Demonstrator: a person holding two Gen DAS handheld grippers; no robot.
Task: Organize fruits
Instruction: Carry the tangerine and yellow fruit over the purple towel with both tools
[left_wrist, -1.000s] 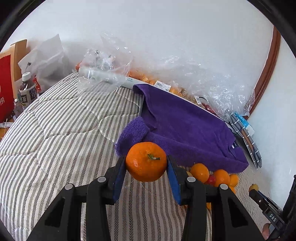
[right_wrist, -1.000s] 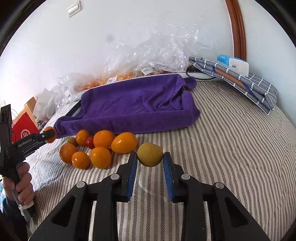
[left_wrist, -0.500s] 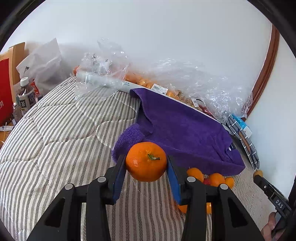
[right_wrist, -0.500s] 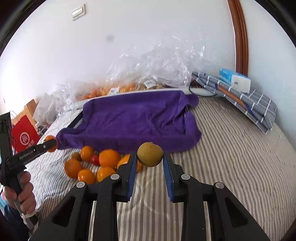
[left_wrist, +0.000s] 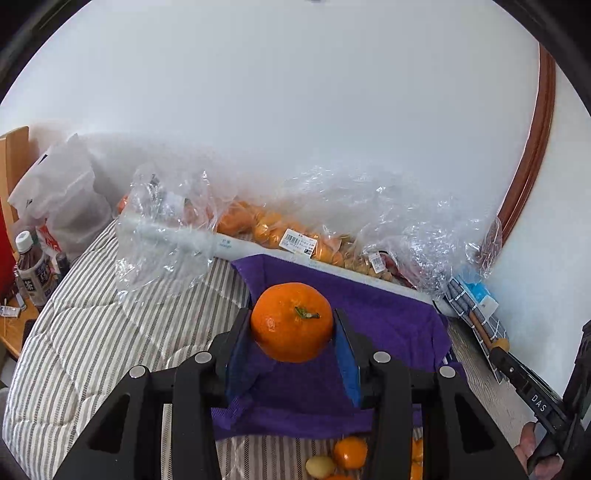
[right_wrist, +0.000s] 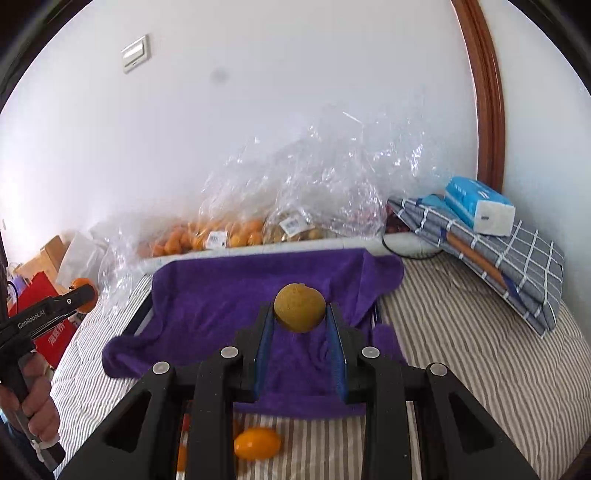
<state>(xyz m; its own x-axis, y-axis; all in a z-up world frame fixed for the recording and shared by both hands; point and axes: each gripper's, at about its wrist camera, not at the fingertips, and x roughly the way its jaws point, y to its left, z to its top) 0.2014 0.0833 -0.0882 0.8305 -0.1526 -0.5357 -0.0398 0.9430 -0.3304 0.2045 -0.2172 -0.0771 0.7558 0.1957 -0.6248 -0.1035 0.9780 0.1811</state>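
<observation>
My left gripper is shut on an orange mandarin and holds it above the near left part of the purple towel. My right gripper is shut on a small yellow-brown fruit, held above the purple towel. Loose oranges and a yellow fruit lie on the striped bed below the towel's near edge; one orange oval fruit shows under the right gripper. The left gripper with its mandarin also shows in the right wrist view.
Clear plastic bags of fruit line the wall behind the towel. A folded checked cloth with a blue tissue pack lies at the right. A bottle, white bag and red bag stand at the left.
Both grippers have risen and moved forward with their fruits, from over the loose fruit pile to above the purple towel. The pile now lies low in both views.
</observation>
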